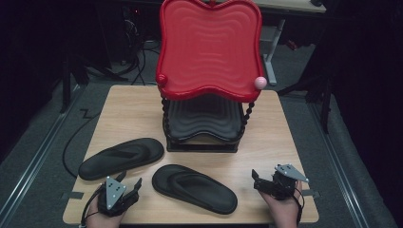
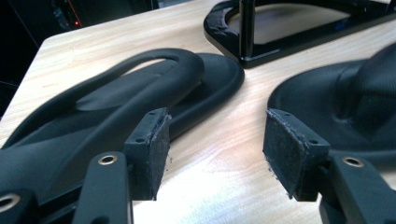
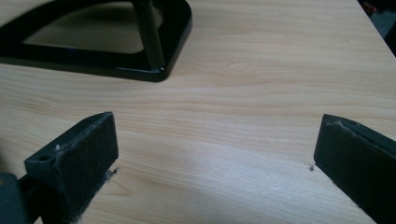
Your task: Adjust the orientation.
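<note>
While both tongs gape wide, holding nothing: left gripper (image 1: 127,186) at desk's (image 1: 280,142) near-left corner beside two black flip-flops (image 1: 121,157) (image 1: 194,188), right gripper (image 1: 264,182) near-right corner. Risk: pinching thin sole edge only, slipping out; strap snagging on two-tier rack (image 1: 204,133).

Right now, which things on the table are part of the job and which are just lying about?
In the job:
- left flip-flop, nearest the left tool, whose jaws stand open
- right flip-flop
- two-tier rack, probably their destination

Lying about:
- wooden table
- cables on the floor
</note>
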`<state>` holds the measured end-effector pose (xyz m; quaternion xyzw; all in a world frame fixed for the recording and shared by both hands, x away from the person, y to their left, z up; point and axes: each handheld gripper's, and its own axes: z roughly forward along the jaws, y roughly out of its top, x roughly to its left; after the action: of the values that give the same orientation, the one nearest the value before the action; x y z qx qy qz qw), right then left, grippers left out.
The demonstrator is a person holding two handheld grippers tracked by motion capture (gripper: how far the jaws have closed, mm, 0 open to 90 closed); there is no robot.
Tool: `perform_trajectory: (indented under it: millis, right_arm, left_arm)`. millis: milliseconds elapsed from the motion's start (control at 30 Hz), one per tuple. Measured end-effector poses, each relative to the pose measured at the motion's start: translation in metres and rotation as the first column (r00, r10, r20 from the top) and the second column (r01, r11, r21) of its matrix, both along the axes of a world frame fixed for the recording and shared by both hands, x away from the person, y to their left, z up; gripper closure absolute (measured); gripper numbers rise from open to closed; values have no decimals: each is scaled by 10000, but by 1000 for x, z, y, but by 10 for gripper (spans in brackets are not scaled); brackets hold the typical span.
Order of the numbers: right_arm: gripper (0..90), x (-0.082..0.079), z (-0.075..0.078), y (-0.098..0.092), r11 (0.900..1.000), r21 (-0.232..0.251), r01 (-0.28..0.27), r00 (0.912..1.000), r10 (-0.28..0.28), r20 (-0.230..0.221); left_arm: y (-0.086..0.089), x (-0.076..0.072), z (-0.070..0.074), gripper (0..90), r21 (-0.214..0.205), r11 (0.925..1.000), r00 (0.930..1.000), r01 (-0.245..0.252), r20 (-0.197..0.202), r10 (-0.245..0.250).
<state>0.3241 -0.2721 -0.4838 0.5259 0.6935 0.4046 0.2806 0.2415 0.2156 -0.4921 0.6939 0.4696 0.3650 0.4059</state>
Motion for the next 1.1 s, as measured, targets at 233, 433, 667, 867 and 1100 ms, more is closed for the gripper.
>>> perform_trajectory:
  millis: [233,433,667,867,1100]
  right_arm:
    - [17,-10,-6,1,9997,-151,-207,9992,212,325]
    - [126,-20,-7,-10,9999,105,16,9988,-21,487]
    - [141,-26,-6,-13,9998,62,163,9990,-165,406]
    - [150,-27,-8,-17,9998,-84,199,9994,-197,289]
    - [154,-24,-11,-20,9995,70,317,9995,-316,-34]
  left_arm:
    - [1,12,-1,412,-33,10000,9999,84,-140,-85]
    - [1,21,0,411,-26,9997,9997,227,-101,-227]
    - [21,35,2,393,-125,9998,9998,-176,-79,175]
    - [49,44,2,370,-589,9946,9959,-851,-374,830]
    - [60,52,-3,372,-825,9932,9940,-820,-785,756]
